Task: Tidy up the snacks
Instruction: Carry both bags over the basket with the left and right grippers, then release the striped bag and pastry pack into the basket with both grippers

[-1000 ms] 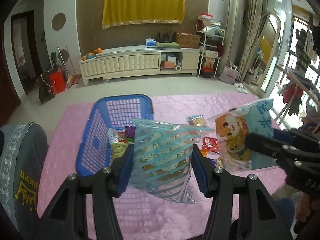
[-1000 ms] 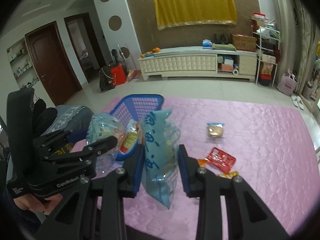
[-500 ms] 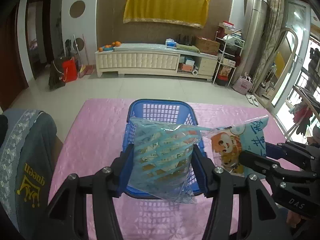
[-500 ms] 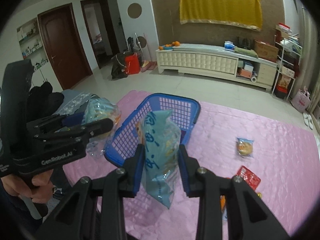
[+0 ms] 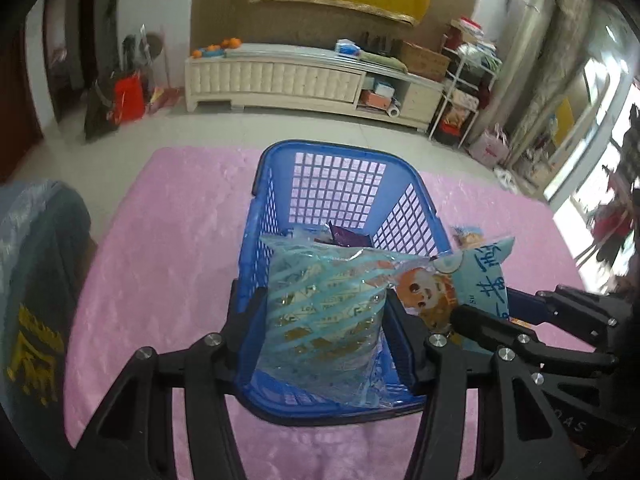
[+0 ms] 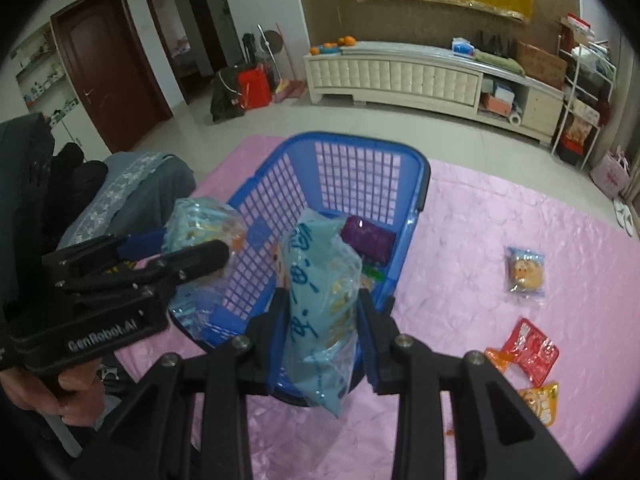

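Clamping a striped clear bag (image 5: 326, 320), the left gripper (image 5: 324, 320) neighbours the right gripper (image 6: 322, 316) pinching a cartoon-printed blue bag (image 6: 322, 300).

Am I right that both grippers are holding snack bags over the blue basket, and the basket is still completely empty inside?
Not quite. The left gripper and right gripper do each hold a snack bag over the blue basket, but the basket is not empty: the right wrist view shows a purple packet already lying inside it, with something green beside it.
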`<state>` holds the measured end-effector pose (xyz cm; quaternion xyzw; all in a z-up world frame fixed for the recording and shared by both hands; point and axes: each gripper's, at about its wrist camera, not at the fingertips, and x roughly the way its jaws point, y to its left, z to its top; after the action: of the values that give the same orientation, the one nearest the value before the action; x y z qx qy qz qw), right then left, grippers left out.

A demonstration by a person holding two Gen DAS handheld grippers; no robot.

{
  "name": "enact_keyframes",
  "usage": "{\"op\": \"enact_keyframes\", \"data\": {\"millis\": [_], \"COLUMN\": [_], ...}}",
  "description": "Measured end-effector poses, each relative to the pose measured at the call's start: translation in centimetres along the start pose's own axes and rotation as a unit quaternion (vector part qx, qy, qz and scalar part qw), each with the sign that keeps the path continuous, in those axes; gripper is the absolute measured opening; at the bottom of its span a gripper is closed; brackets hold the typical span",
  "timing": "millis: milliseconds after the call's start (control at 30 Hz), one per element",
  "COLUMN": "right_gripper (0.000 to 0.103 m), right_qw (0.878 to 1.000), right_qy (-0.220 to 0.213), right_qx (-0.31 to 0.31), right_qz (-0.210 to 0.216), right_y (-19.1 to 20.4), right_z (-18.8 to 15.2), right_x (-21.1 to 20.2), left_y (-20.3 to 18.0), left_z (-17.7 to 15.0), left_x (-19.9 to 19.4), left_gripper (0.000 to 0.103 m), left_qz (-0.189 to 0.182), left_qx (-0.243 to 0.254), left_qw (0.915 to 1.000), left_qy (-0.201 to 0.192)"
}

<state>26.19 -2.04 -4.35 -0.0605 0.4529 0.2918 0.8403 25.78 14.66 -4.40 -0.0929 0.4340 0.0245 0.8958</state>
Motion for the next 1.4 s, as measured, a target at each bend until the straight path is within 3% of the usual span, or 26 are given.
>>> {"op": "enact_keyframes", "data": {"millis": [100,367,633,733,800,833,1400], "right_gripper": [0.038,0.038,0.038,0.048,0.065,0.067,0.073], "right_qw": [1.000,1.000,1.000,0.999,0.999,0.999,0.994], "right_qy": [0.010,0.011,0.020,0.037,0.036,0.031,-0.028], "right_qx": [0.005,0.014,0.013,0.024,0.032,0.037,0.090], "right_qz": [0.008,-0.006,-0.009,-0.009,-0.021,-0.024,-0.047], "right_y": [0.1,-0.4,0.0,-0.1,-0.4,-0.6,-3.5], "right_z": [-0.2,-0.1,-0.7,-1.3,-1.8,-2.1,-7.2], "right_x": [0.4,0.2,0.5,0.5,-0.1,-0.6,-10.9], "left_y": [-0.7,-0.5,-0.4,-0.5,-0.7,-0.9,-7.3], "left_z": [0.2,-0.4,-1.3,-1.8,-2.2,-2.4,-5.5], "left_x": [0.5,2.0,2.0,1.1,0.4,-0.2,-8.4], "left_gripper": [0.053,0.054,0.058,0.063,0.066,0.068,0.076], "left_qz": [-0.001,-0.018,-0.007,-0.010,-0.006,-0.006,-0.027], "left_qx": [0.030,0.026,0.027,0.021,0.030,0.036,0.074], "left_qw": [0.9996,0.9990,0.9984,0.9986,0.9985,0.9984,0.9968], "left_qy": [0.000,0.031,0.048,0.048,0.044,0.042,-0.011]}}
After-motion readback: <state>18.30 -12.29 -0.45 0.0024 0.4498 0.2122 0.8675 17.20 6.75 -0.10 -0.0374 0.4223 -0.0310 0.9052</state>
